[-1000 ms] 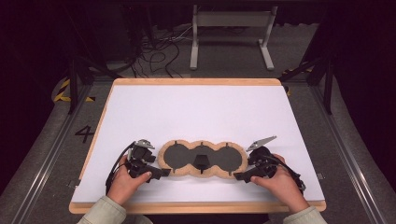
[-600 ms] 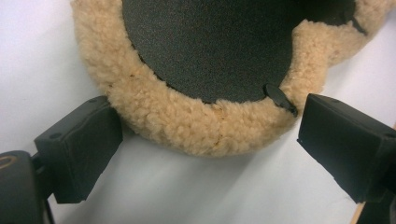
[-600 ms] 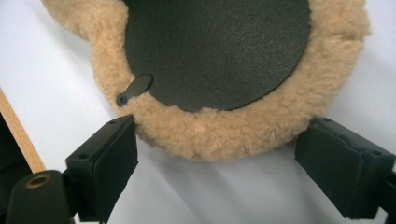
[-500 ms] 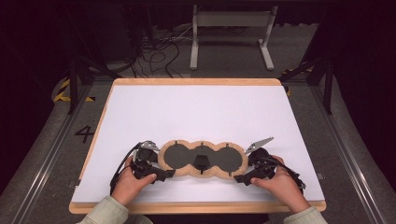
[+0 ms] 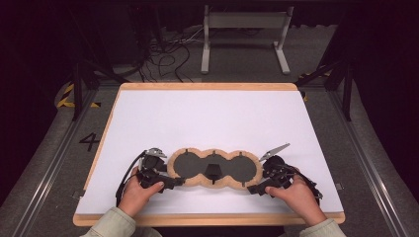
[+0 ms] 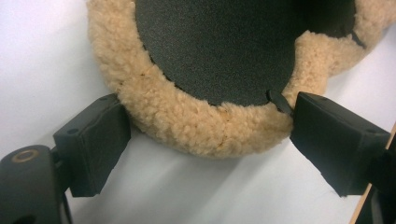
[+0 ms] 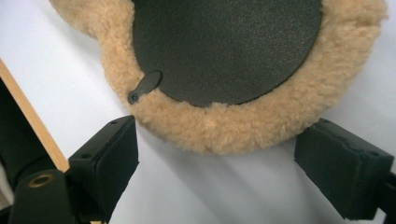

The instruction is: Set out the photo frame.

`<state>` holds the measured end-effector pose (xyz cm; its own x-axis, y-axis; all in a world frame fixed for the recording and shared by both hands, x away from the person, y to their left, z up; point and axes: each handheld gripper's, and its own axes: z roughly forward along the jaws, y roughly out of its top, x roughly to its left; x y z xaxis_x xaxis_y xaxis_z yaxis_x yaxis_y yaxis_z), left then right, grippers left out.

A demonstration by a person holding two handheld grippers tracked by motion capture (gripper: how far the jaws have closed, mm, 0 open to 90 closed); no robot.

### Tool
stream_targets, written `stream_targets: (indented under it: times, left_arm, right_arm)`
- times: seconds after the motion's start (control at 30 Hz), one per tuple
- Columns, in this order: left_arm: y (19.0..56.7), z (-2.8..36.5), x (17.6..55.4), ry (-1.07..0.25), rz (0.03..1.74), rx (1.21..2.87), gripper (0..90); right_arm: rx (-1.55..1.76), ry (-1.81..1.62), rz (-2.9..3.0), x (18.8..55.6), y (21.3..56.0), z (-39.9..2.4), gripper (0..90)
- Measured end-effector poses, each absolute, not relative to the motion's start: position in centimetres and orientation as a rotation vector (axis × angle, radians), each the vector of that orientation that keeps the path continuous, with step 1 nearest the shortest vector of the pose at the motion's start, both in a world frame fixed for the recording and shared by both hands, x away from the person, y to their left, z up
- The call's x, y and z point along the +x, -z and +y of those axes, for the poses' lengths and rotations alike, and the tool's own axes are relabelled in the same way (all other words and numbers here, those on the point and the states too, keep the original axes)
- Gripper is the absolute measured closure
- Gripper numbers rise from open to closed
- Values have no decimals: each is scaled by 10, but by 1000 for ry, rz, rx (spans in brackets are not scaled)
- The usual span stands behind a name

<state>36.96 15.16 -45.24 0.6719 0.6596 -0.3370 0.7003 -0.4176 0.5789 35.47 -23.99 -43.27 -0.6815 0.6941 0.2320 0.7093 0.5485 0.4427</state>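
A: High view: three-lobed fleece pad (image 5: 214, 169) lies flat near my edge of the white table (image 5: 207, 118), dark panels up. My left gripper (image 5: 170, 181) sits at its left lobe, right gripper (image 5: 257, 187) at its right lobe.

B: Jaw state?

A: Both spread. Left gripper view: left gripper (image 6: 205, 140) straddles the fleece rim (image 6: 196, 126), jaws touching or nearly touching it on each side, not pinching. Right gripper view: right gripper (image 7: 217, 156) has its jaws wide, fleece border (image 7: 224, 126) just ahead between them, clear gap on both sides.

B: So which step?

A: Pre-grasp, I'd say. Lined up on both ends, nothing held.

B: Next?

A: Probably push each in a bit, get one jaw under the rim, then pinch. Fleece is soft and flat on the table, so it could slide instead of catching. Close both together to keep the pad level.
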Motion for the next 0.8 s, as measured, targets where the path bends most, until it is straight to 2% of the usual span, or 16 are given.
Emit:
stream_targets:
  times: [0.2,0.37,0.63,0.67,0.7,0.8]
  left_arm:
    - [449,155,370,56,1048,2131,166]
    - [444,158,368,7,1067,2091,236]
    - [441,160,366,-76,1090,2085,356]
    - [440,161,366,-89,1094,2083,378]
    - [439,161,365,-107,1100,2071,421]
    - [436,162,363,-148,1108,2050,506]
  right_arm:
    - [-1279,842,-2682,357,432,-243,159]
    - [-1320,879,-2675,357,430,-244,217]
    - [-1434,1042,-2669,354,418,-253,451]
    - [-1457,1071,-2663,353,416,-256,491]
    - [-1484,1110,-2663,351,413,-258,569]
    - [-1513,1128,-2695,350,410,-259,621]
